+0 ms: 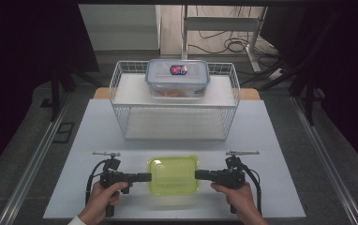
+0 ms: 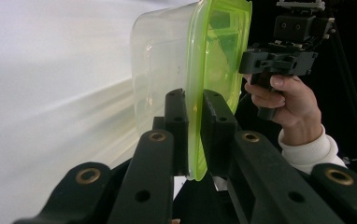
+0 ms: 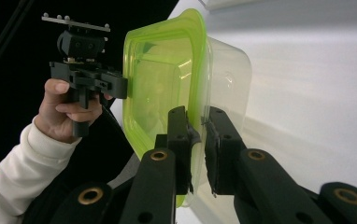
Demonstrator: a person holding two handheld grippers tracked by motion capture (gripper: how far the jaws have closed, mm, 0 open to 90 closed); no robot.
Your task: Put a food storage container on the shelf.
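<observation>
A clear plastic container with a lime-green lid (image 1: pixel 174 174) is held level between my two grippers over the front of the white table (image 1: pixel 261 140). My left gripper (image 1: pixel 146 176) is shut on the lid's left rim. In the left gripper view its jaws (image 2: pixel 194 100) pinch the green edge of the container (image 2: pixel 214 51). My right gripper (image 1: pixel 199 175) is shut on the opposite rim. The right gripper view shows its jaws (image 3: pixel 196 116) clamped on the lid of the container (image 3: pixel 167 79), with the left gripper (image 3: pixel 123 86) across from it.
A white wire basket shelf (image 1: pixel 175 101) stands at the middle back of the table. On its top tier sits a clear box with a blue-clipped lid (image 1: pixel 177 77) and orange contents. Dark floor and cables lie beyond the table.
</observation>
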